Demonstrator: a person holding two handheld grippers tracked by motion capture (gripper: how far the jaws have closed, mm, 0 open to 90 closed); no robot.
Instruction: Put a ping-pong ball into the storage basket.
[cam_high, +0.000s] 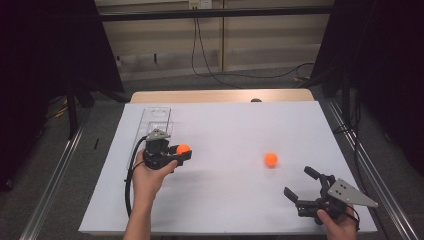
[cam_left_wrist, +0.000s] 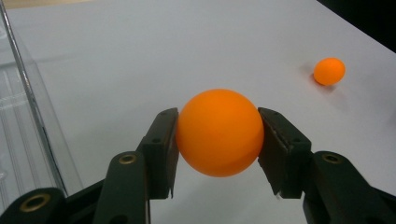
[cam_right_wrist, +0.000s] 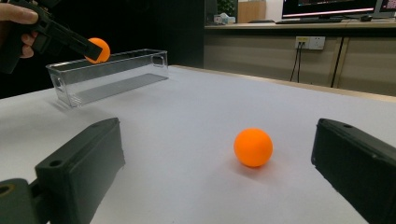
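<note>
Nearest to me, my right gripper (cam_high: 303, 184) sits at the near right corner of the table (cam_high: 225, 125), its jaws spread wide with nothing between them. In the right gripper view the two black jaws frame a loose orange ball (cam_right_wrist: 252, 147) that rests on the white surface just ahead of them, touching neither jaw. From above, that same ball (cam_high: 270, 159) lies on the table up and to the left of the right gripper, apart from it.

Farther over, my left gripper (cam_high: 182, 152) is clamped on a second orange ball, the held ball (cam_left_wrist: 219, 132); in the left gripper view both pads press its sides, and the loose ball (cam_left_wrist: 329, 71) shows beyond on the right. In the high view the held ball (cam_high: 183, 148) is well to the left of the loose ball, with bare table between them.

Just past the left gripper, on its far left side, stands a clear plastic bin (cam_high: 156, 120), long and narrow, running away from me. In the right gripper view the held ball (cam_right_wrist: 100, 50) hangs at the near end of that bin (cam_right_wrist: 112, 74), at its rim.
</note>
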